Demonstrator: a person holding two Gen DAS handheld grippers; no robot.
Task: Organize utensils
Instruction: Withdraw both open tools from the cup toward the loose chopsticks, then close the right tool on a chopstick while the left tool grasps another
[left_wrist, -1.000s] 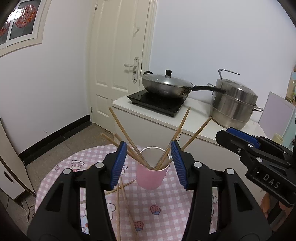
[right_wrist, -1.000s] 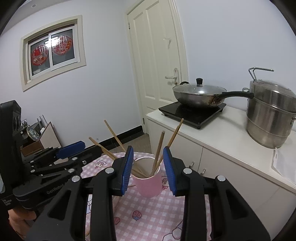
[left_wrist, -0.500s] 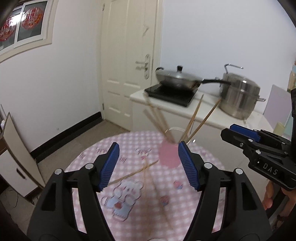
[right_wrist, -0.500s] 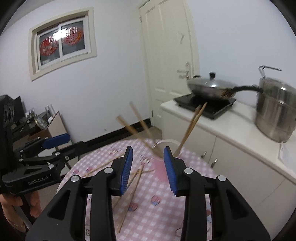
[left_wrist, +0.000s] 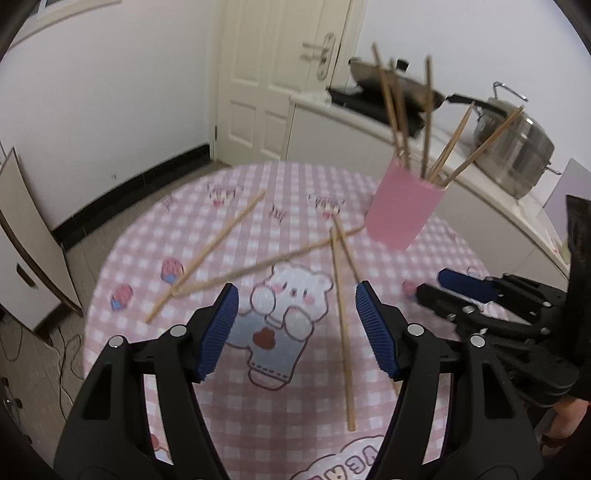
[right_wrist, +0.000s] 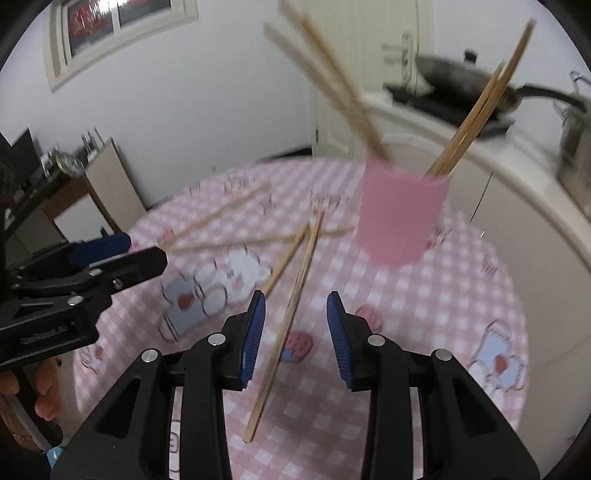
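A pink cup (left_wrist: 404, 206) (right_wrist: 402, 214) holding several wooden chopsticks stands at the far right of the round table. Several loose chopsticks lie on the pink checked cloth (left_wrist: 295, 406): one long chopstick (left_wrist: 341, 314) just inside my left gripper's right finger, a crossed pair (left_wrist: 207, 254) to the left. My left gripper (left_wrist: 297, 291) hangs open above the cloth with nothing between its pads. My right gripper (right_wrist: 295, 299) is open too, narrower, above one chopstick (right_wrist: 288, 321) that lies on the cloth between its fingers, untouched. Each gripper shows in the other's view: the right gripper (left_wrist: 465, 291), the left gripper (right_wrist: 110, 251).
Behind the table a white counter (left_wrist: 491, 206) carries a wok (left_wrist: 391, 85) on a black hob and a steel steamer pot (left_wrist: 517, 147). A white door (left_wrist: 277, 74) is at the back. A low cabinet (left_wrist: 22, 240) stands left of the table's edge.
Both grippers have dropped toward the table and tilted down, drawing back from the cup, which now sits up and to the right. The left jaws have spread wider.
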